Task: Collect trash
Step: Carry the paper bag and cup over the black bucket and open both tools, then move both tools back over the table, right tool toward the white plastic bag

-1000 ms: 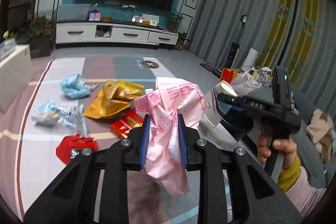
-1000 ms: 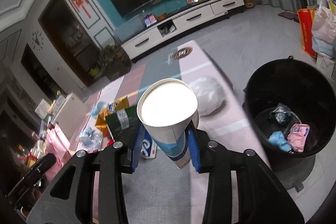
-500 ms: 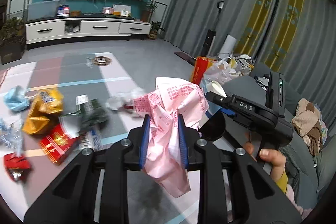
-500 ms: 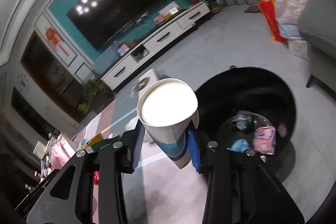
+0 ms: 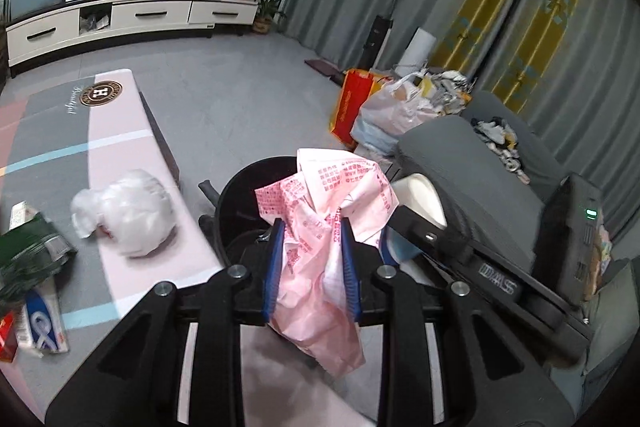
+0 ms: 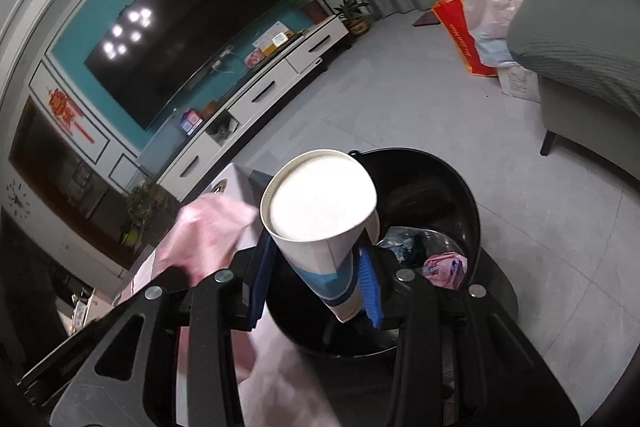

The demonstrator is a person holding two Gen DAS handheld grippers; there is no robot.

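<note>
My left gripper (image 5: 311, 269) is shut on a crumpled pink plastic bag (image 5: 324, 211) with red print, held just in front of the black trash bin (image 5: 240, 195). The right gripper (image 6: 314, 279) is shut on a white and blue paper cup (image 6: 320, 223), held over the near rim of the same bin (image 6: 452, 179). Inside the bin lie a pink wrapper (image 6: 446, 267) and some darker scraps. The pink bag (image 6: 208, 231) also shows blurred at the left of the right wrist view. The cup (image 5: 422, 193) and the right tool's black body appear at the right of the left wrist view.
A white plastic bag (image 5: 128, 215) lies on the pink floor mat (image 5: 116, 131) left of the bin, with a green packet (image 5: 28, 255) and a blue and white wrapper (image 5: 42, 323) further left. A grey sofa (image 6: 580, 39), a red carton (image 5: 352, 103) and stuffed bags stand right.
Both grippers swung right from the littered mat to the bin, keeping their loads. The bin now lies directly under the cup, and the right tool has come close beside the left.
</note>
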